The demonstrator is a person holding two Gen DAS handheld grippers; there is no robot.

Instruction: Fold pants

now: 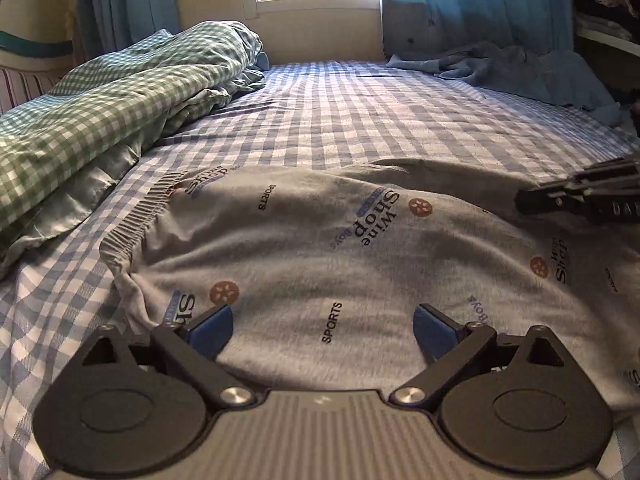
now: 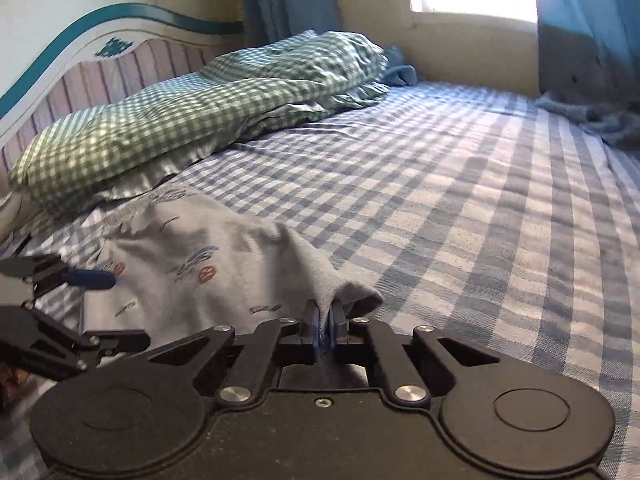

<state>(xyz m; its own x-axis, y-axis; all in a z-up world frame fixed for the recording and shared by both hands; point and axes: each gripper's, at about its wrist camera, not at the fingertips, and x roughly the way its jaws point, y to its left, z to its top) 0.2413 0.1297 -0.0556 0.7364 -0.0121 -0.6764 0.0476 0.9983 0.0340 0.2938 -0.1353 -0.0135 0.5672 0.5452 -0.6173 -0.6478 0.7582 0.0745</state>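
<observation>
Grey printed pants (image 1: 320,248) lie spread on the checked bed sheet, the elastic waistband (image 1: 132,220) at the left. My left gripper (image 1: 322,322) is open just above the cloth, its blue pads on either side of a "SPORTS" print. My right gripper (image 2: 325,314) is shut on a pinched fold of the pants (image 2: 320,276) and lifts it a little off the bed. The right gripper shows at the right edge of the left wrist view (image 1: 580,196). The left gripper shows at the left of the right wrist view (image 2: 80,280).
A green checked duvet (image 1: 100,116) is bunched along the left by the headboard (image 2: 80,64). Blue cloth (image 1: 520,68) lies at the far right under the curtains (image 1: 480,4). The blue checked sheet (image 2: 480,208) stretches toward the window wall.
</observation>
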